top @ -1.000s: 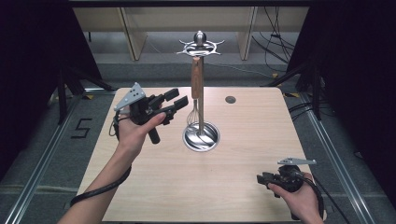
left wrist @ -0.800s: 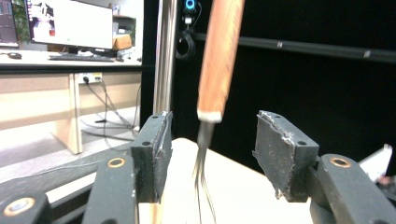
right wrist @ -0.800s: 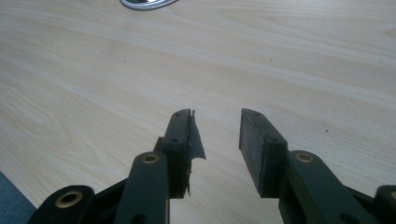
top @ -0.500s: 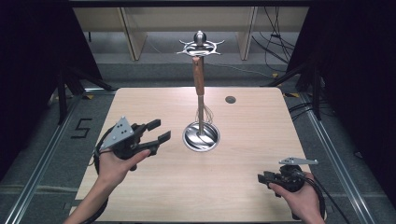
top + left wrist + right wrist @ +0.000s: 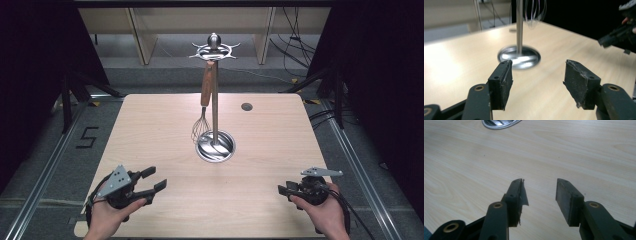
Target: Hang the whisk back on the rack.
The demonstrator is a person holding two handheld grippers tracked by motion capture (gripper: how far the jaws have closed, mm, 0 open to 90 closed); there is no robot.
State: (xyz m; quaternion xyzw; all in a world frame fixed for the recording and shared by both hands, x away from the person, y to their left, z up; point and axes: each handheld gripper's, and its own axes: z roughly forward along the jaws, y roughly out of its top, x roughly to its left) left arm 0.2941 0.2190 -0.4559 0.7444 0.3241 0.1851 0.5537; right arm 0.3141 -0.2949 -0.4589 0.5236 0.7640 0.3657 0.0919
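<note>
High view shows the whisk (image 5: 203, 107) hanging from the stand (image 5: 215, 90) mid-surface, light, springy-wired, likely best gripped by its stiff wooden handle, while left gripper (image 5: 152, 180) and right gripper (image 5: 282, 190) rest with fingers spread, just opened, empty

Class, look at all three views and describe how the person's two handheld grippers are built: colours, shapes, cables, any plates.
Both are black. The left gripper carries a grey three-cornered plate with small holes; the right gripper has a similar grey plate on top. Each has two flat, dark, worn pads on arms with brass-coloured pivot rings. A black cable trails from each. No sleeves show.
</note>
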